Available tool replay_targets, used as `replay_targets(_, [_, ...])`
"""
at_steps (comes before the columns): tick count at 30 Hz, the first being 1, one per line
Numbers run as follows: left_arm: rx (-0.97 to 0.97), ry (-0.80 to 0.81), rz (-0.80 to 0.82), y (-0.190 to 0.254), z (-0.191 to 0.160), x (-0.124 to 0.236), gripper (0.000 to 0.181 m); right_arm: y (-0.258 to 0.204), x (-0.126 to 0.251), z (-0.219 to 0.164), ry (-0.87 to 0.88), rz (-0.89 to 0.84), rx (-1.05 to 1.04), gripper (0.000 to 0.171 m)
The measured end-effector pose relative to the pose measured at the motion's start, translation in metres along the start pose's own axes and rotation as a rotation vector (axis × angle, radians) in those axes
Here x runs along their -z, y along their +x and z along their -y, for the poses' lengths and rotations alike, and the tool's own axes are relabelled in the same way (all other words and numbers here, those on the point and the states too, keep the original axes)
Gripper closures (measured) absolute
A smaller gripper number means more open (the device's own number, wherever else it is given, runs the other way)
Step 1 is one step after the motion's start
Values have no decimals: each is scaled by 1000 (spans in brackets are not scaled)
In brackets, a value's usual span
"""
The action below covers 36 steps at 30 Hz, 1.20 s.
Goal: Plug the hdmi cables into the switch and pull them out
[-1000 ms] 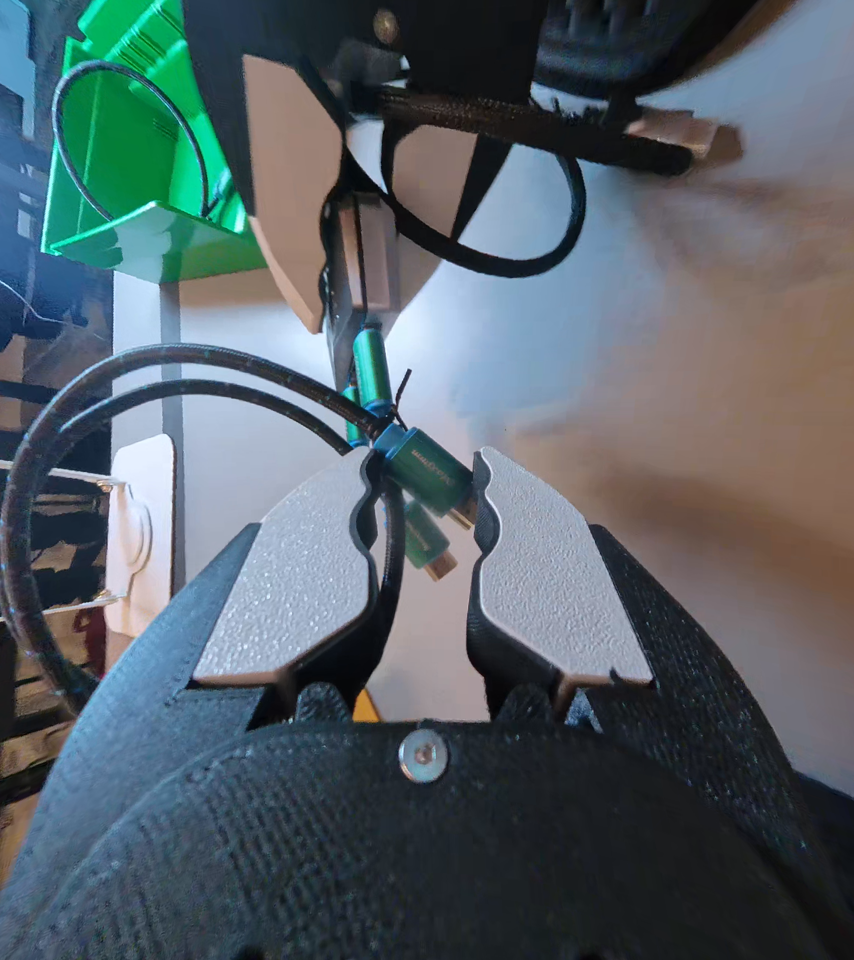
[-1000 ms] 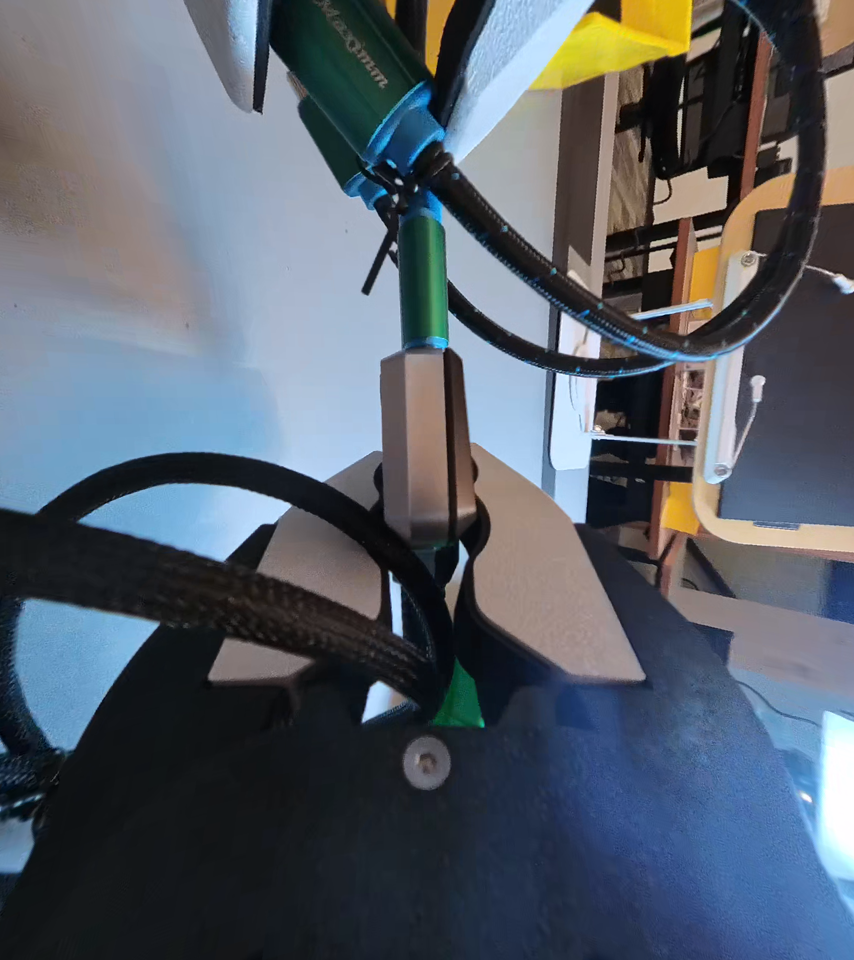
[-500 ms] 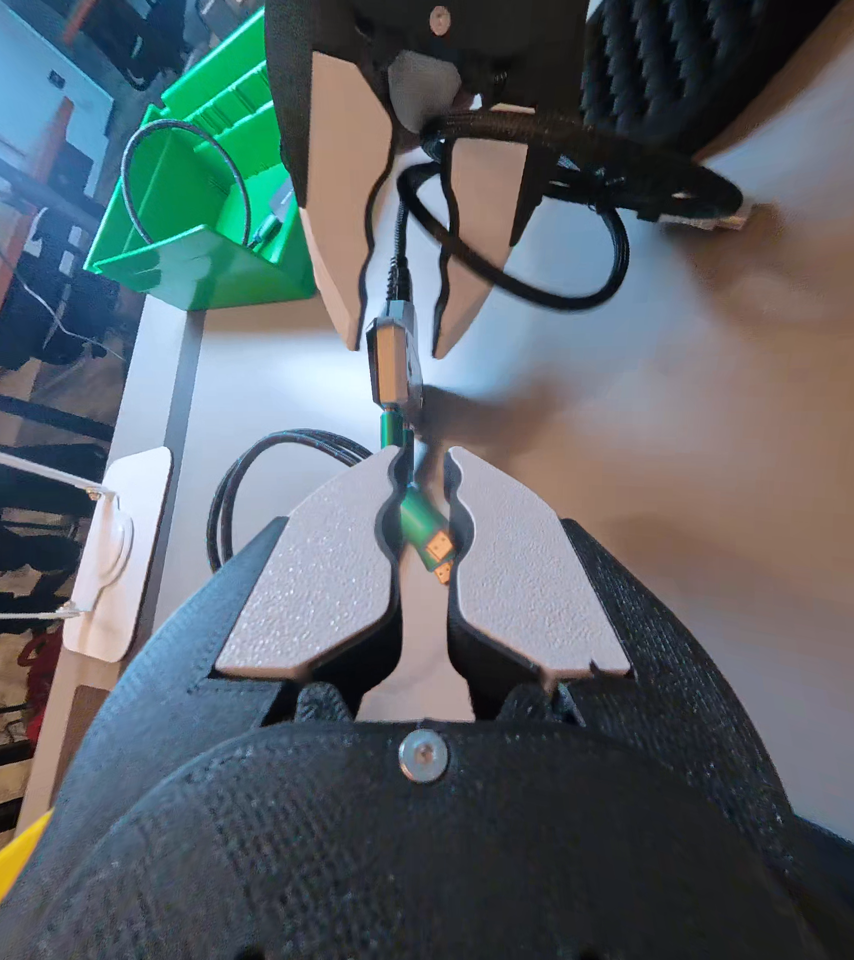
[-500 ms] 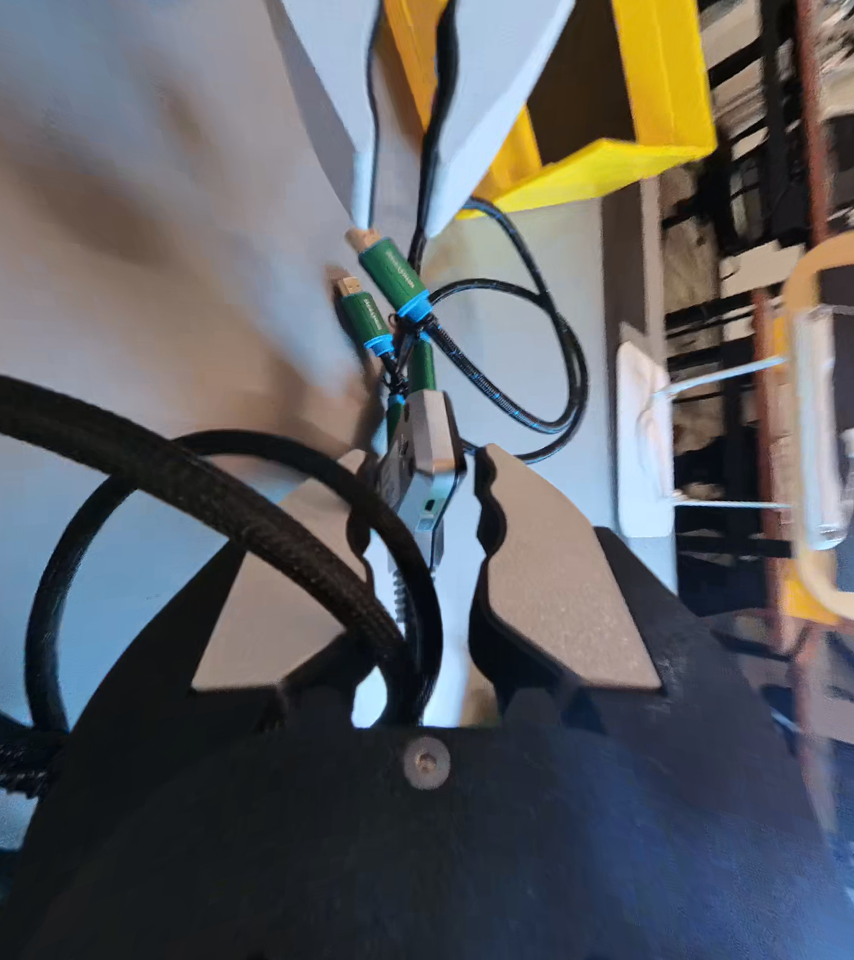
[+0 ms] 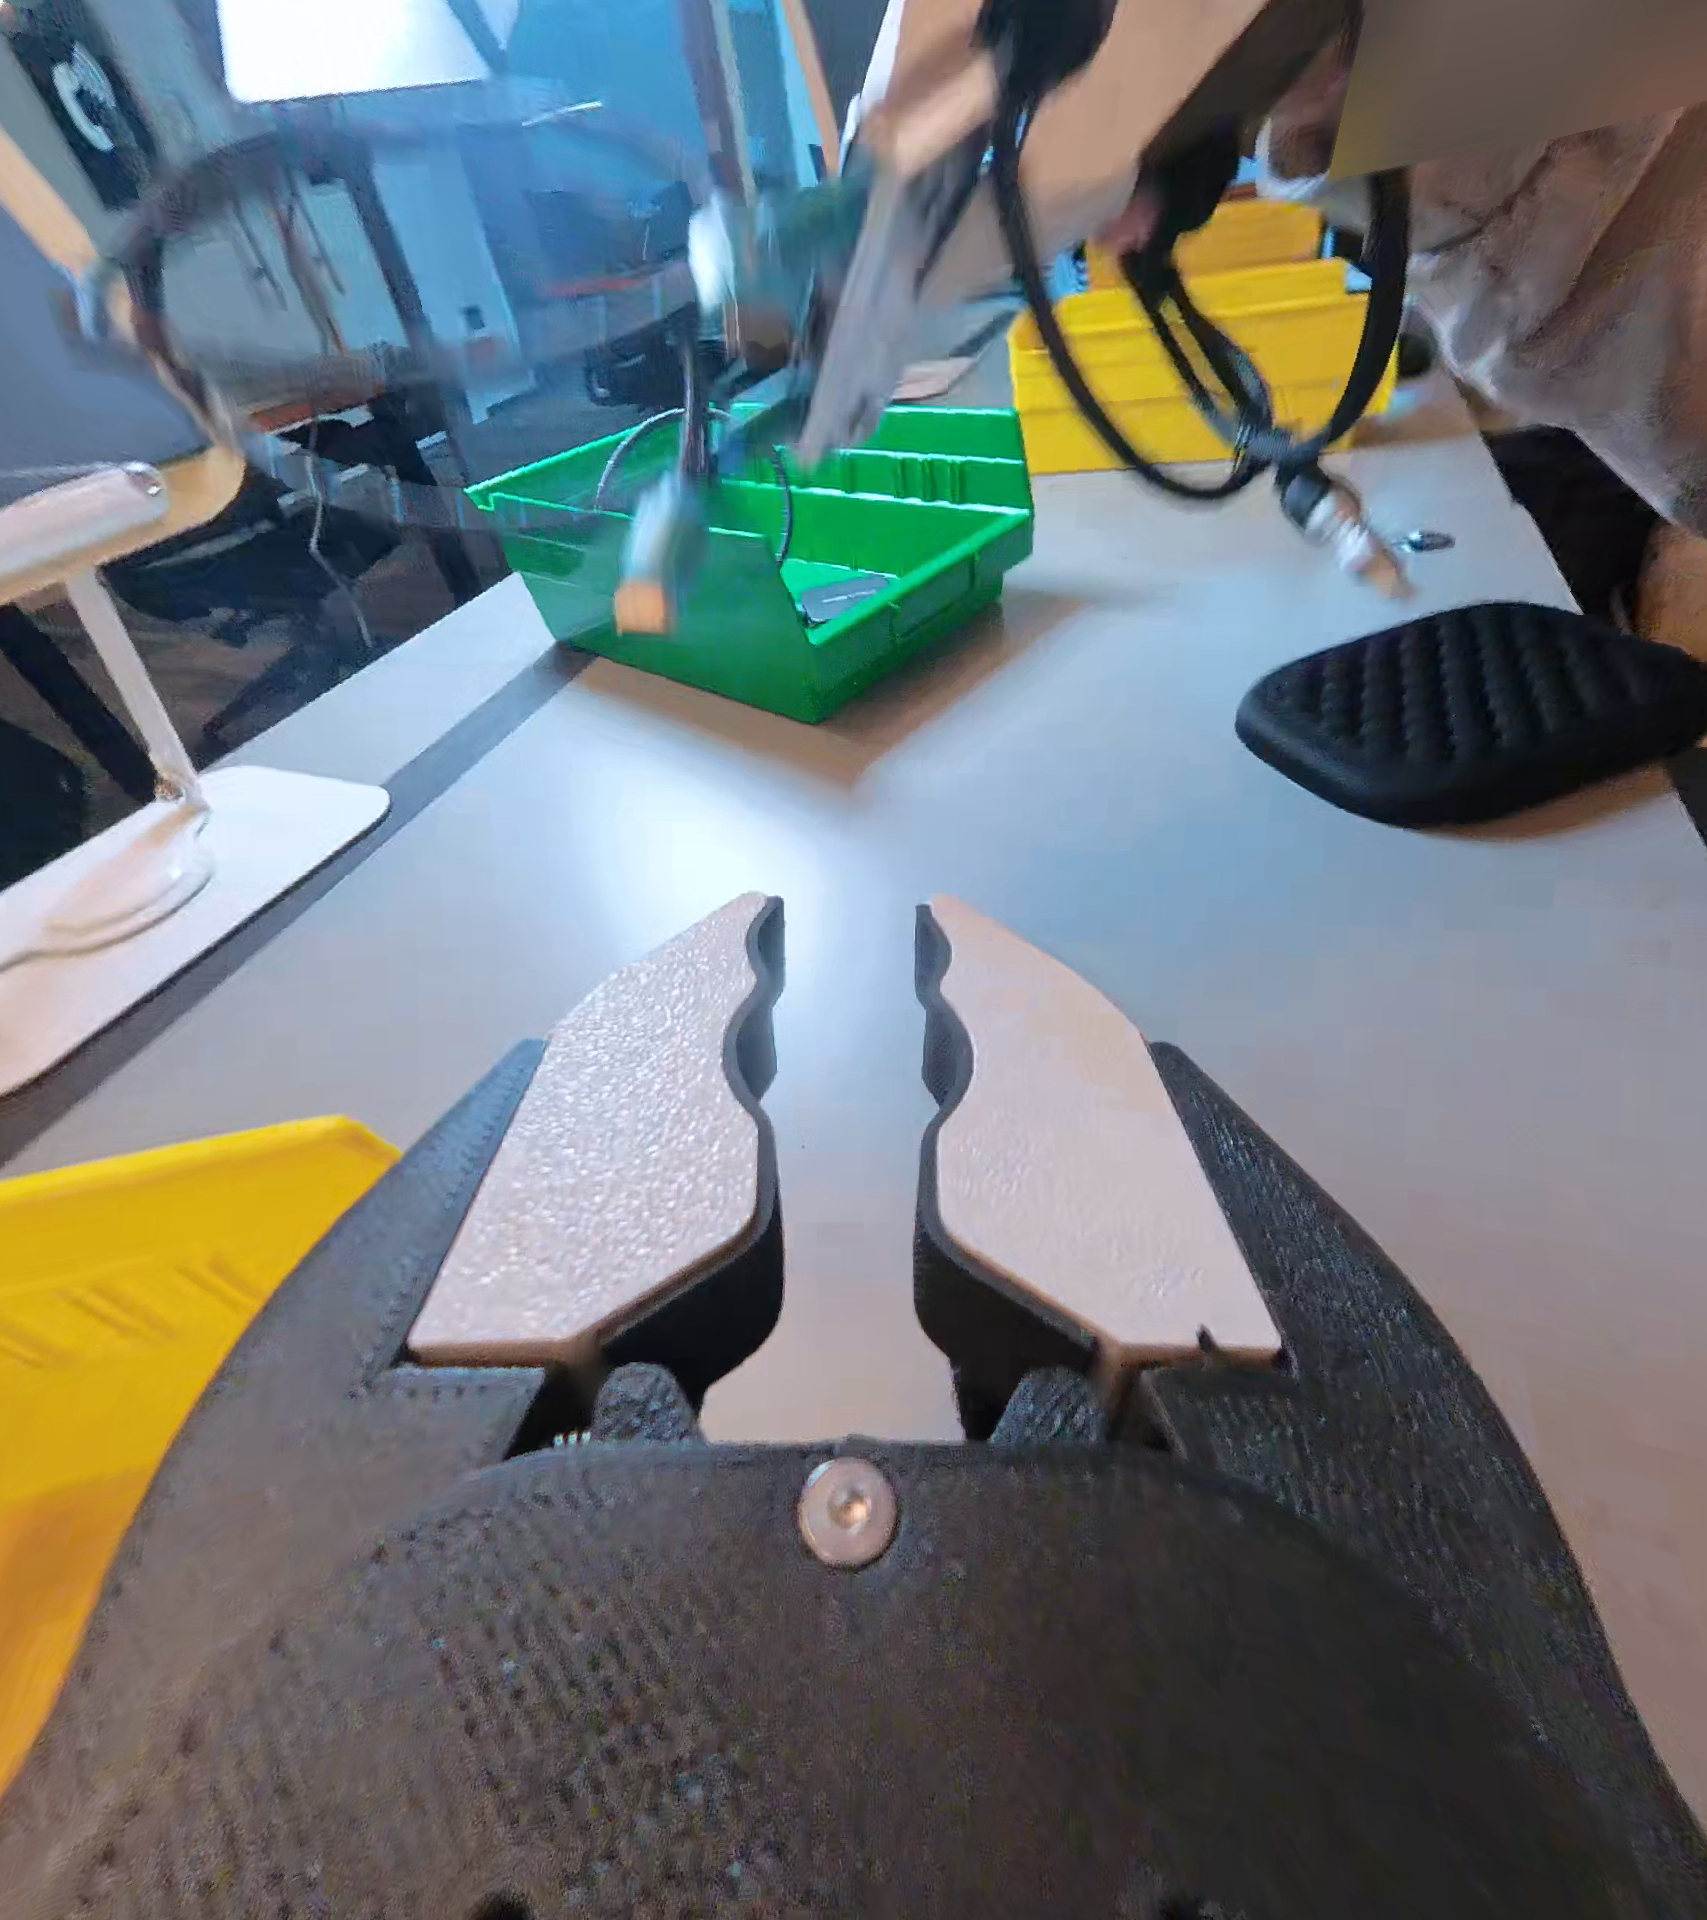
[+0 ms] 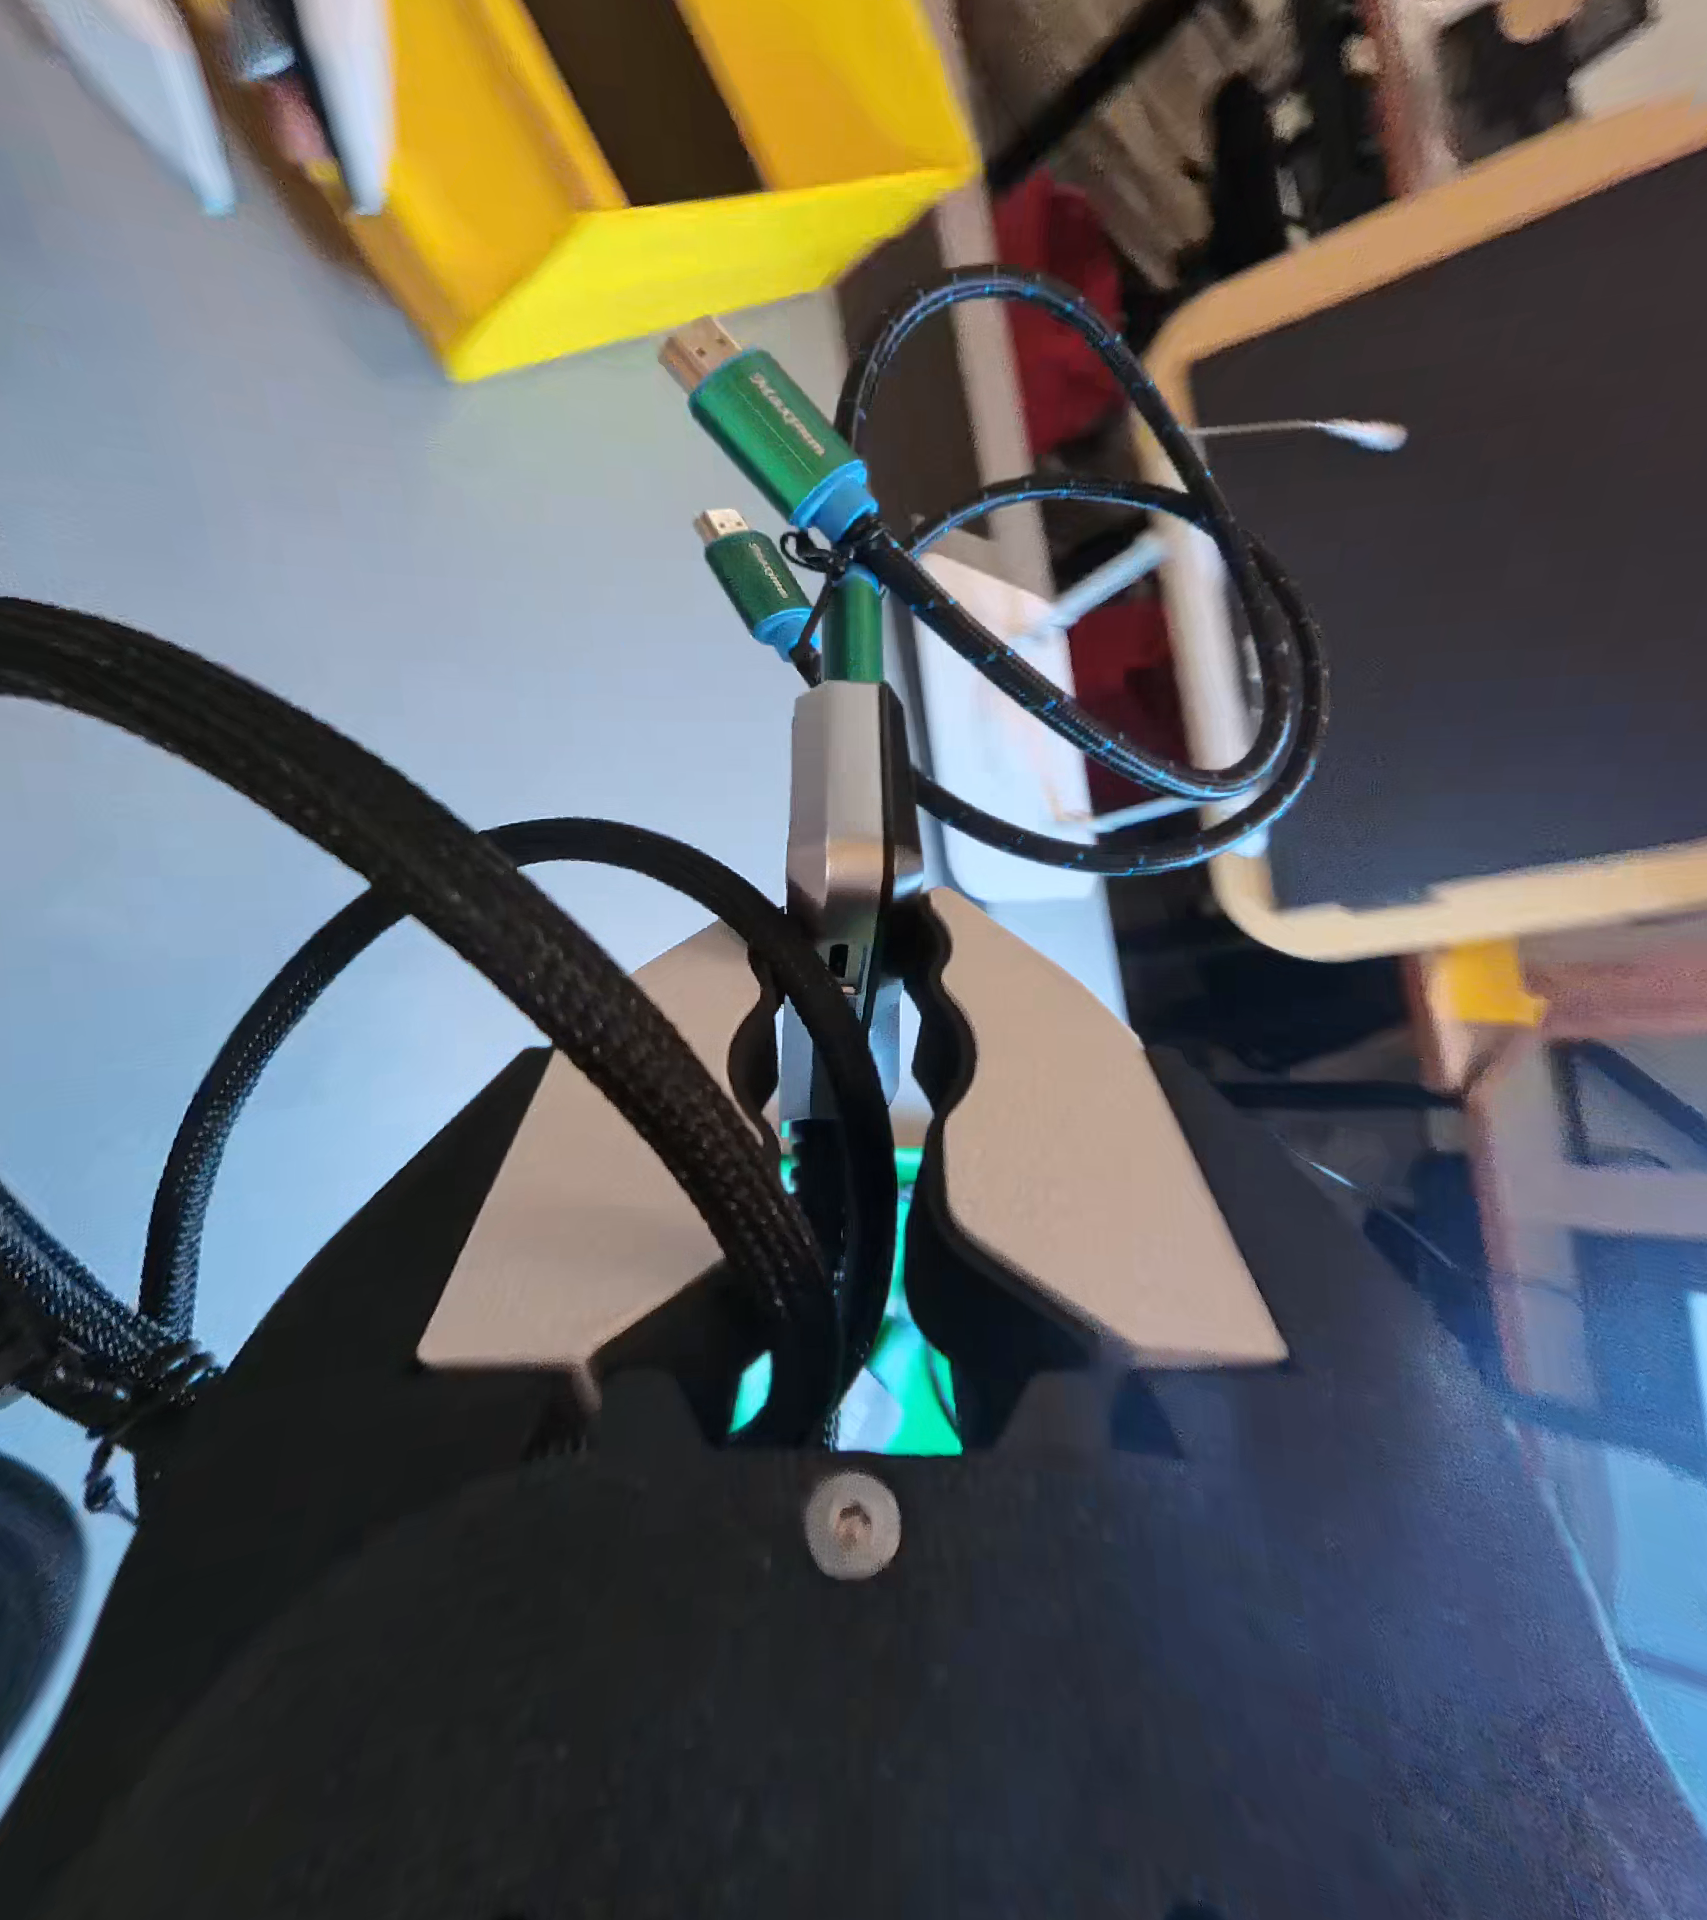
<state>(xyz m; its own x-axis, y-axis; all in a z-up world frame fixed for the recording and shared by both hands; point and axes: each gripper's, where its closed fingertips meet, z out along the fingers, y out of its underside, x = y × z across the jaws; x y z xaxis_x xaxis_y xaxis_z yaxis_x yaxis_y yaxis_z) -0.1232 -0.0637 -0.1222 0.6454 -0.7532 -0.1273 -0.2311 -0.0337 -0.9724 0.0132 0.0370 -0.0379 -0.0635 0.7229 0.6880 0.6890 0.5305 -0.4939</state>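
In the right wrist view my right gripper (image 6: 844, 925) is shut on the grey switch (image 6: 844, 810) and holds it above the table. One green plug (image 6: 854, 634) sits in the switch's far end. Two free green HDMI plugs (image 6: 776, 426) hang beside it on a looped black braided cable (image 6: 1233, 623). A thicker black braided cable (image 6: 413, 831) runs from the switch's near end across the left finger. My left gripper (image 5: 849, 925) is open and empty, low over the grey table (image 5: 1244, 1039). In the left wrist view the right gripper (image 5: 880, 260) is a blur high up, with cables hanging from it.
A green bin (image 5: 932, 582) stands at mid table, with yellow bins (image 5: 1213, 343) behind it. Another yellow bin (image 5: 101, 1247) is at my near left. A black padded rest (image 5: 1472, 717) lies at the right. A white stand base (image 5: 101, 914) sits at the left edge. A person's sleeve (image 5: 1607, 260) is at the upper right. My right fingertips sit around 20 cm from my left ones.
My left gripper let go of the green plug, drew back and now looks across the table. My right gripper closed on the switch and lifted it with the cables hanging.
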Motion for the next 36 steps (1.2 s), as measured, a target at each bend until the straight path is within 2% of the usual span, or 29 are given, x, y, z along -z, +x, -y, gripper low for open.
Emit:
replay_targets(4, [24, 13, 67, -12, -2, 0, 155, 81, 45, -13, -93, -190, -51, 149])
replay_targets(7, [32, 21, 74, -11, -3, -1, 155, 133, 62, -43, -205, -295, -116, 149])
replay_targets(10, [18, -3, 67, -7, -10, -6, 156, 171, 60, -89, -312, -393, -207, 149])
replay_targets(13, [-9, -42, 50, 0, -19, -13, 157, 190, 40, -144, -424, -468, -284, 149])
replay_targets(18, [-89, -117, 26, 12, -36, -22, 157, 177, -17, -232, -600, -465, -422, 149])
replay_targets(22, [-96, -124, -6, 20, -38, -25, 159, 119, -66, -282, -786, -252, -467, 149])
replay_targets(26, [-75, -108, -22, 22, -36, -24, 160, 75, -85, -316, -899, -90, -480, 144])
replay_targets(28, [-72, -108, -23, 22, -36, -24, 160, 72, -84, -320, -877, -66, -498, 142])
replay_targets(30, [-75, -106, -23, 23, -35, -23, 160, 70, -80, -312, -834, -17, -582, 124])
replay_targets(32, [-86, -107, -18, 24, -35, -23, 160, 73, -71, -300, -786, 14, -614, 114])
replay_targets(36, [-90, -113, 23, 17, -35, -22, 158, 76, -48, -268, -699, 72, -613, 104])
